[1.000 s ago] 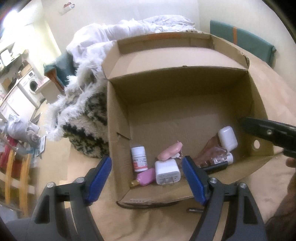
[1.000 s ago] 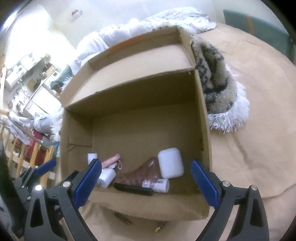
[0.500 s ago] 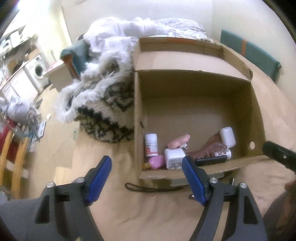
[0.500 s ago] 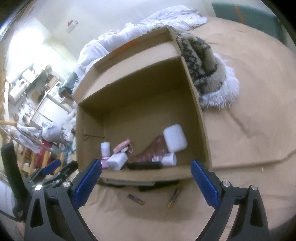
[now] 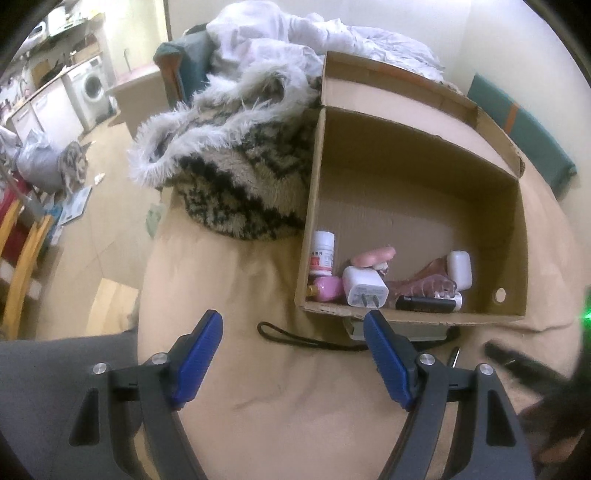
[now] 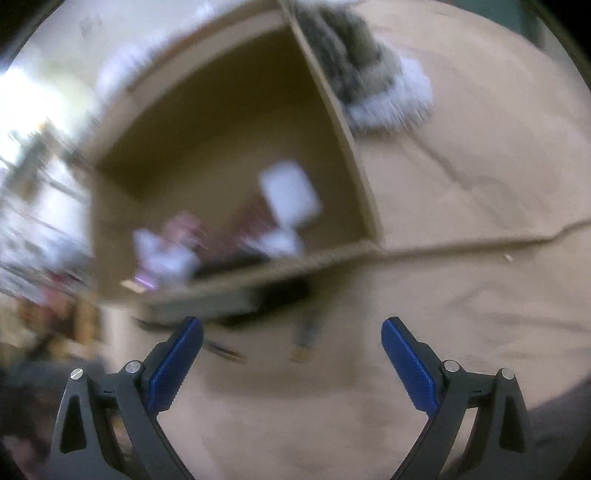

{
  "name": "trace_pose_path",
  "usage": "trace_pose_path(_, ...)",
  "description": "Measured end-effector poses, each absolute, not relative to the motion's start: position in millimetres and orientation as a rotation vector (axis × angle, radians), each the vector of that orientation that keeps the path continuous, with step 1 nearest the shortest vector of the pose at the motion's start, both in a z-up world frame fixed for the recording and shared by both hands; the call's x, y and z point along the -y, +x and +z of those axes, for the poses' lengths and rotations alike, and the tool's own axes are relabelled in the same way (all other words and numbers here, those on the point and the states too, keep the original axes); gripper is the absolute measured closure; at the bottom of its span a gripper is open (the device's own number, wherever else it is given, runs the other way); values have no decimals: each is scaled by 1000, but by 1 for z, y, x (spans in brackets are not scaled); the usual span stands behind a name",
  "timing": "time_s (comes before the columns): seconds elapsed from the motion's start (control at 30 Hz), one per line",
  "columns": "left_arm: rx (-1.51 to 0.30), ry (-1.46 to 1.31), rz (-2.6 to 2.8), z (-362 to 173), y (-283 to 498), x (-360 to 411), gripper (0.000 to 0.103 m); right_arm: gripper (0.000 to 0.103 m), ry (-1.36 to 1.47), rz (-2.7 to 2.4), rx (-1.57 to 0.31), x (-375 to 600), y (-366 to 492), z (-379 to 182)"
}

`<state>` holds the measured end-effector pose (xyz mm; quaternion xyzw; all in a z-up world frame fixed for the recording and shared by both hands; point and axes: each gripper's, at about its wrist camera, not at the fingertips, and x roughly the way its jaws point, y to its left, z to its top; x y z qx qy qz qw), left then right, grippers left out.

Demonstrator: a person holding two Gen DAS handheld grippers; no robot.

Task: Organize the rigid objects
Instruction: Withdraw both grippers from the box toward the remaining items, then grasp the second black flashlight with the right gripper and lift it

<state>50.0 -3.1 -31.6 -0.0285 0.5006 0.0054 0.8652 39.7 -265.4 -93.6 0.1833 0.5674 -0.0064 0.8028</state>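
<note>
An open cardboard box (image 5: 413, 173) lies on the tan bedcover. Along its near wall sit a white pill bottle (image 5: 322, 253), a white charger plug (image 5: 364, 286), a pink bottle (image 5: 328, 288), a white earbud case (image 5: 460, 269), a brown clear piece (image 5: 424, 282) and a black stick (image 5: 424, 303). My left gripper (image 5: 293, 356) hangs open and empty over the cover in front of the box, near a black strap (image 5: 306, 338). My right gripper (image 6: 291, 354) is open and empty too. Its view is blurred and shows the box (image 6: 229, 122) and a small battery-like piece (image 6: 304, 341) on the cover.
A furry patterned blanket (image 5: 236, 166) and white bedding (image 5: 295, 33) lie left of and behind the box. A flat grey thing (image 5: 399, 330) pokes out under the box's near edge. A washing machine (image 5: 92, 88) and yellow chair (image 5: 22, 254) stand at the far left.
Both grippers have drawn back from the box, which now sits farther off and to the right in the left view. The right view has gone blurred and dropped toward the cover.
</note>
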Motion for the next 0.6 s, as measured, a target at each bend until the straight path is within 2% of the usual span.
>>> trace_pose_path(0.1,-1039,-65,6,-29,49,4,26,0,249,16,-1317,241,53,-117)
trace_pose_path(0.2,-1039,-70,2,-27,49,3,26,0,103,48,-1331,219,66,-125)
trace_pose_path(0.37,-1039,-86,0,-27,50,2,26,0,163,149,-1349,204,82,-143)
trace_pose_path(0.6,-1049,-86,13,-30,52,0,26,0,10,120,-1312,180,95,-157)
